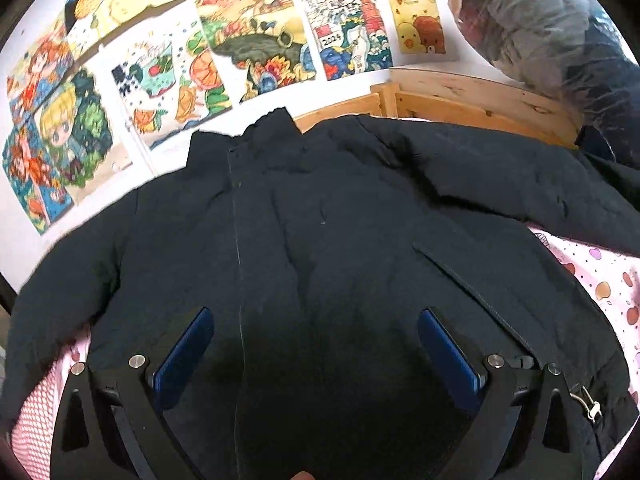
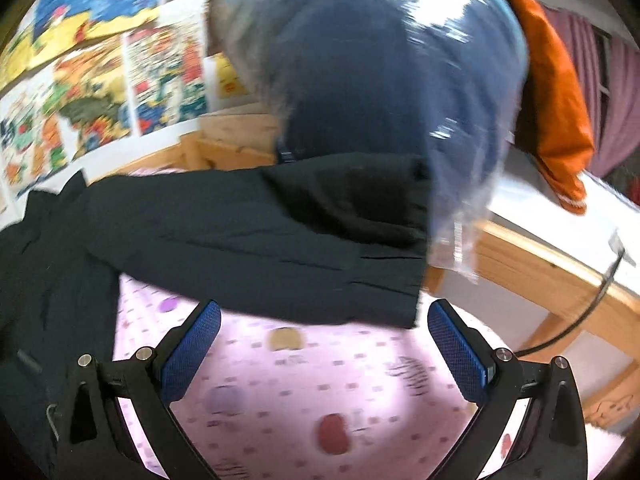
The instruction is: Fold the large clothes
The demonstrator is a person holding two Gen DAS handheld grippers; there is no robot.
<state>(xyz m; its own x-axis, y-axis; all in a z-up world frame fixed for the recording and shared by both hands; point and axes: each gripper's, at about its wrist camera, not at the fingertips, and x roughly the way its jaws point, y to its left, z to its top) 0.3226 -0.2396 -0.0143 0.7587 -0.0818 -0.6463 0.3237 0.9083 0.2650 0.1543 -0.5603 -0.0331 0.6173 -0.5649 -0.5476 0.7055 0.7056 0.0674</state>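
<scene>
A large black padded jacket [image 1: 320, 220] lies front up on a pink patterned bedsheet [image 1: 600, 280], collar toward the wall. My left gripper [image 1: 314, 320] is open and hovers over the jacket's lower front, blue pads [image 1: 184, 356] wide apart with nothing between them. In the right wrist view the jacket's sleeve [image 2: 280, 232] stretches out to the right across the sheet [image 2: 300, 380]. My right gripper [image 2: 324, 316] is open and empty, just short of the sleeve's near edge and cuff.
A plastic-wrapped dark blue bundle [image 2: 380, 80] stands at the bed's far right, touching the sleeve end. A wooden bed frame [image 1: 460, 100] runs behind the jacket. Colourful drawings [image 1: 240, 48] cover the wall. An orange garment [image 2: 556, 100] hangs over a wooden table [image 2: 560, 264] at right.
</scene>
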